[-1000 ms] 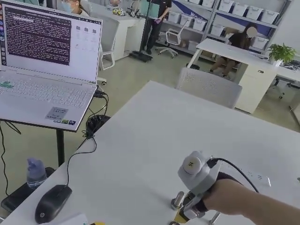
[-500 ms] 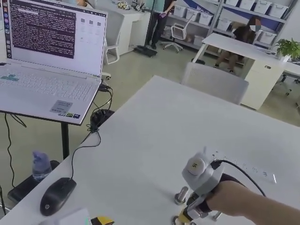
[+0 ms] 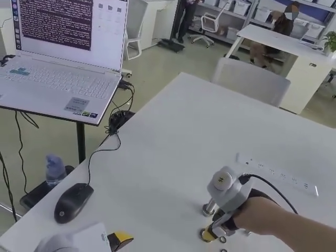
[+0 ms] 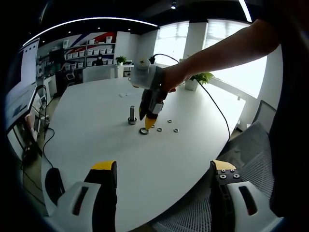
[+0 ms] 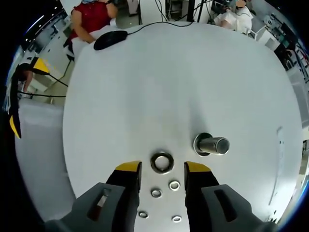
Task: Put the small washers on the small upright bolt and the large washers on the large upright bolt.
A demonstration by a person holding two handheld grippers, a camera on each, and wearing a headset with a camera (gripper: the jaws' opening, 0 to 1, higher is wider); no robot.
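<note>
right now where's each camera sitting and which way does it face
Head view: on the headset, looking down over the white table; a hand holds the right gripper by the large bolt.
Left gripper view: at the table edge, facing that hand; the left gripper has its jaws open.
Right gripper view: looking down on a large washer; jaws open.
All share the bolt.

Made out no word, number or brand clearly enough to read. Noted dense rows of pale lettering on the dark window of the laptop screen [image 3: 63, 23], too fine to decipher. Spotted a few small stickers [image 3: 80, 105] below the keyboard [image 3: 52, 79], print blurred. Caught a faint round logo on the black mouse [image 3: 72, 202], unreadable. Saw a tiny yellowish mark on the round white top of the right gripper [image 3: 209, 234], perhaps two characters, not legible.
</note>
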